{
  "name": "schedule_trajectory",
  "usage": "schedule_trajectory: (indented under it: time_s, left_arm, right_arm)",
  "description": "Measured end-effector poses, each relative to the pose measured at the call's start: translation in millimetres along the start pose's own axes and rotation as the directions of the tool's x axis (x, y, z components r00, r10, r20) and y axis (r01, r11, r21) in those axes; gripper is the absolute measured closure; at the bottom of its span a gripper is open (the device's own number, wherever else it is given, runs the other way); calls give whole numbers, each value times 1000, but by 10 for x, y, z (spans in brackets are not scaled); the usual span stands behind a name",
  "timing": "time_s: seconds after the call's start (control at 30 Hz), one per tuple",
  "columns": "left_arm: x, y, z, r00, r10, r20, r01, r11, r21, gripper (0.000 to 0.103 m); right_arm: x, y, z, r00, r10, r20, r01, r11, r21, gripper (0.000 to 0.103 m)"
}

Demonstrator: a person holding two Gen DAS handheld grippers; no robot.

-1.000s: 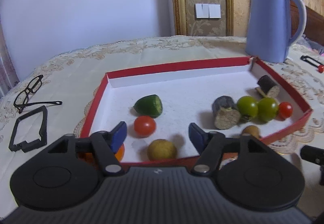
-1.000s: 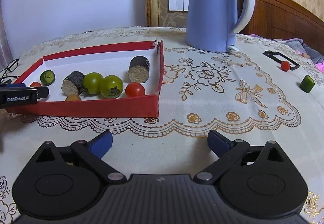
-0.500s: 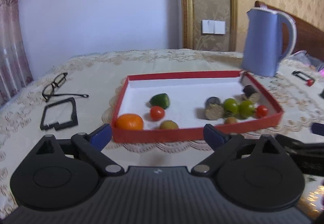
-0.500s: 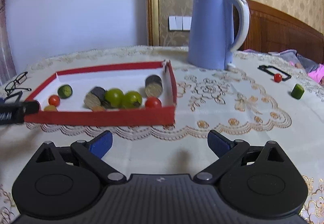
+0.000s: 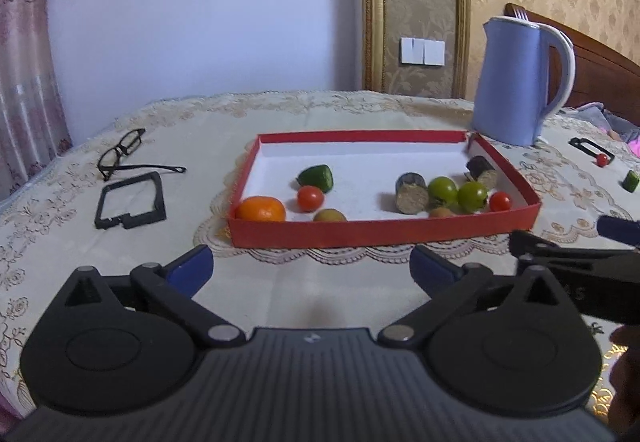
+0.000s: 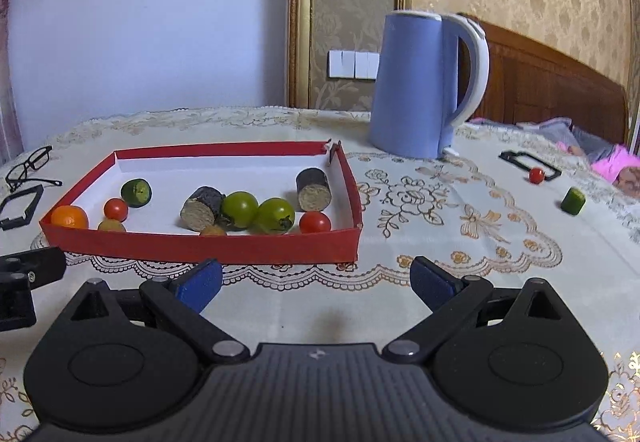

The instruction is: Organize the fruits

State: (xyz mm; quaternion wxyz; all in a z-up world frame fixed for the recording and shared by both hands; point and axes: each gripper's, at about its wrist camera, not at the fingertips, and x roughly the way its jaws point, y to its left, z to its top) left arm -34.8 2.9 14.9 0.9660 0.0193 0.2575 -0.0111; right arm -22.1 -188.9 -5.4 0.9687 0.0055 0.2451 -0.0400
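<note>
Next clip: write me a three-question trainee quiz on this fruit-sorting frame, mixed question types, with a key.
1. True or false: the orange lies inside the red box.
2. Multiple choice: which pieces lie on the tablecloth outside the box? A) a small red tomato and a green chunk; B) two green tomatoes; C) none.
3. Fill in: both the left gripper and the right gripper are ____ and hold nothing.

Key: 1 true; 2 A; 3 open.
</note>
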Motion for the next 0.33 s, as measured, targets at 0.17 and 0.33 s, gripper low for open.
schedule_trajectory:
  time_s: [0.17, 0.33]
  left_arm:
    - [0, -44, -20, 1000, 18, 0, -18, 1000, 21, 0]
    - [-22, -82, -34, 1000, 28, 13, -28, 999, 34, 0]
  right_arm:
    - [-20, 92, 8, 1000, -9, 21, 9, 999, -36, 2]
    - [12, 104, 3, 1000, -7, 14, 7, 1000, -29, 2]
